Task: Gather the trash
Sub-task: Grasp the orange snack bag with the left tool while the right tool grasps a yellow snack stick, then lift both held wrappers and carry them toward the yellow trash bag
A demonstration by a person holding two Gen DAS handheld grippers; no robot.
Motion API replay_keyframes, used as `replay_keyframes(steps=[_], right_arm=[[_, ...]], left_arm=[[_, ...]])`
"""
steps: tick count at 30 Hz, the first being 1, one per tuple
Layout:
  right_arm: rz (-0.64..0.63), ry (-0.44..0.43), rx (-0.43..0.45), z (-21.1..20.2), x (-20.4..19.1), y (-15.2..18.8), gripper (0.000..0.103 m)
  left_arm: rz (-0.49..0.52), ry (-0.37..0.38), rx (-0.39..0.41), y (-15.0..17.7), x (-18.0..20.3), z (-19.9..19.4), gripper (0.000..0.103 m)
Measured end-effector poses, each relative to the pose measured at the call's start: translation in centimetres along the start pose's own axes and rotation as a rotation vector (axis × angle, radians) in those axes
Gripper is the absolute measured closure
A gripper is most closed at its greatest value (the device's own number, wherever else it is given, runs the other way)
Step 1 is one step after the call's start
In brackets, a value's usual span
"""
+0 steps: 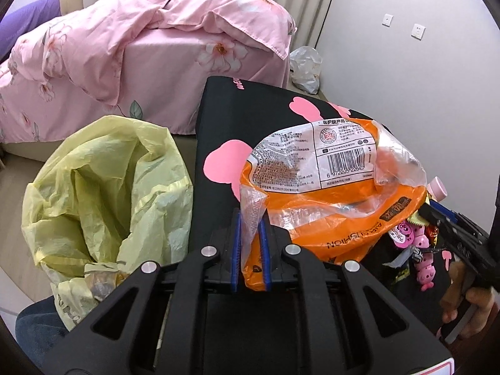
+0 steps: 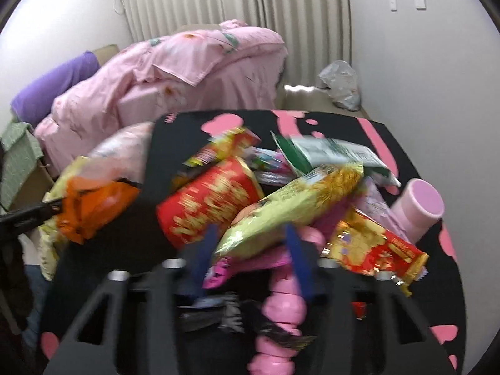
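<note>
1. Two large things frame the job: a black surface (image 1: 218, 118) with pink shapes, heaped with wrappers, and beside its left edge a yellow bin bag (image 1: 103, 187) standing open-mouthed; behind them sits a bed under a pink floral quilt (image 1: 125, 47).
2. One orange-and-clear plastic package (image 1: 328, 193) hangs over the surface, near the bag; judged best, carry it fully over the mouth before letting go, low enough that the light film drops inside rather than drifting onto the rim.
3. Left claw (image 1: 251, 228) is clenched on that package's clear corner flap, blue pads pinching the film.
4. Right claw (image 2: 250, 250) stands partly apart around the tail of a yellow-green snack packet (image 2: 290, 206); blur hides whether the pads press it, so a grasp cannot be told.
</note>
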State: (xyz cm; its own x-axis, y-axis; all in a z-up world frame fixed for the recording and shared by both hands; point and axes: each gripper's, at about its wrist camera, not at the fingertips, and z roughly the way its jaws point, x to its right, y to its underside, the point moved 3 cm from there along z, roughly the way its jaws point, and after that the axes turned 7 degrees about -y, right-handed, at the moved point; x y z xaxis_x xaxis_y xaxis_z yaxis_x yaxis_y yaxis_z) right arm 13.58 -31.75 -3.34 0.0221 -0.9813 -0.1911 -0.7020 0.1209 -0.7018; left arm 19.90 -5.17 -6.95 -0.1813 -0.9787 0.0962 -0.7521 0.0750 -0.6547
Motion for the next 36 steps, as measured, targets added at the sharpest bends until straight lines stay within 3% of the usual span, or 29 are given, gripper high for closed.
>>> replay_keyframes(steps=[5, 13, 20, 24, 28, 29, 32, 36], right_arm=[[-0.003, 0.031, 0.029, -2.7, 2.0, 0.6, 0.089], [0.008, 0.11, 0.034, -6.3, 4.6, 1.2, 0.089], [0.008, 0.109, 0.056, -9.5, 5.5, 2.8, 0.091], [-0.005, 0.102, 0.096, -10.4, 5.1, 2.1, 0.092], [0.018, 0.008, 0.119, -10.1, 5.3, 1.1, 0.091], [0.02, -0.006, 0.122, -9.8, 5.4, 0.9, 0.089], [-0.033, -0.015, 0.09, -8.1, 5.4, 0.0, 0.054], [-0.119, 0.089, 0.025, -6.6, 4.6, -0.9, 0.054]], left_arm=[[-0.021, 0.012, 0.018, -0.1, -0.4, -0.2, 0.093], [-0.015, 0.024, 0.034, 0.1, -0.3, -1.0, 0.093], [0.001, 0.085, 0.075, 0.4, 0.2, -2.6, 0.093], [0.026, 0.062, 0.117, -0.1, 0.7, -3.9, 0.092], [0.01, 0.043, 0.129, -0.4, 0.2, -4.8, 0.093], [0.005, 0.039, 0.127, -0.3, 0.1, -4.9, 0.093], [0.005, 0.04, 0.112, 0.0, 0.1, -4.8, 0.093], [0.04, 0.052, 0.078, 1.2, 1.1, -4.2, 0.092]])
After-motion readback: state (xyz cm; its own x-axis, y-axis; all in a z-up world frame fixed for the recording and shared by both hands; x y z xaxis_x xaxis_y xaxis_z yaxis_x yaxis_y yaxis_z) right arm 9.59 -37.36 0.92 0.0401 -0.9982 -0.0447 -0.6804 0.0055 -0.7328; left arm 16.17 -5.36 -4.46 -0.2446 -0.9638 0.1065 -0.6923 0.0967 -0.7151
